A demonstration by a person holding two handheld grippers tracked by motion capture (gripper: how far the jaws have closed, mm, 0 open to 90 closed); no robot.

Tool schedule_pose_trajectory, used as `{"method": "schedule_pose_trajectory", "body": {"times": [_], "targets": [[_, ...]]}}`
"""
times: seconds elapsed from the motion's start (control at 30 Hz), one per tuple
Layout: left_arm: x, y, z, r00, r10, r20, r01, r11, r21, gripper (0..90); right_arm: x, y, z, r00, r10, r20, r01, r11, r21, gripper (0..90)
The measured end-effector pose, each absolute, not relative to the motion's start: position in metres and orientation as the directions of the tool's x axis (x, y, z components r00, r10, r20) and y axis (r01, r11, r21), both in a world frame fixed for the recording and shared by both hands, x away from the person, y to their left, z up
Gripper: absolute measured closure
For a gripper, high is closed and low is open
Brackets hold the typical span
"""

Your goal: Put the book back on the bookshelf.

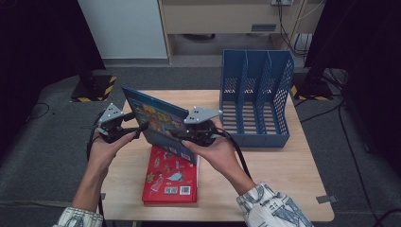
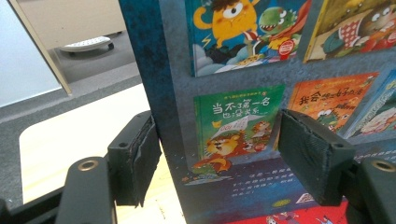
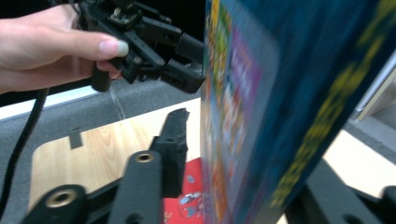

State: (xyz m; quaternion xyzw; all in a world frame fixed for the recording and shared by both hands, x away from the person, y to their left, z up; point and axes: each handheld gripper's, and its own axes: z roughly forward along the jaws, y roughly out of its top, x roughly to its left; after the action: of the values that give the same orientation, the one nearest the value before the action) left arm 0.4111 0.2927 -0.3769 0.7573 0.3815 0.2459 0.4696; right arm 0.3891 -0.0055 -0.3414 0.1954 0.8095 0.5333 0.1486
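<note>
A blue picture book (image 1: 156, 123) stands on edge, tilted, between my two grippers. Its lower corner is over a red book (image 1: 170, 182) that lies flat on the table. My left gripper (image 1: 141, 128) is open at the book's left edge. In the left gripper view (image 2: 219, 121) one pad sits beside that edge and the other stands in front of the cover (image 2: 243, 116). My right gripper (image 1: 182, 136) straddles the book's right part. In the right gripper view (image 3: 247, 140) the near pad (image 3: 175, 140) stands off the cover (image 3: 261, 116), and the far jaw is hidden behind it.
A blue slotted file rack (image 1: 255, 99) stands at the back right of the wooden table (image 1: 283, 165). Dark floor, cables and stand bases surround the table.
</note>
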Motion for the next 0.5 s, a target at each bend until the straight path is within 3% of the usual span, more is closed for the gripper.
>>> {"method": "schedule_pose_trajectory", "body": {"times": [0.1, 0.5], "targets": [[0.411, 0.293, -0.377, 0.589, 0.808, 0.017, 0.346, -0.271, 0.898, 29.1, 0.393, -0.005, -0.336, -0.876, 0.482, -0.030, 0.154, 0.339, 0.928, 70.4], [0.411, 0.292, -0.377, 0.589, 0.808, 0.020, 0.346, -0.275, 0.897, 28.8, 0.398, -0.002, -0.322, -0.876, 0.482, -0.033, 0.137, 0.315, 0.939, 75.6]]}}
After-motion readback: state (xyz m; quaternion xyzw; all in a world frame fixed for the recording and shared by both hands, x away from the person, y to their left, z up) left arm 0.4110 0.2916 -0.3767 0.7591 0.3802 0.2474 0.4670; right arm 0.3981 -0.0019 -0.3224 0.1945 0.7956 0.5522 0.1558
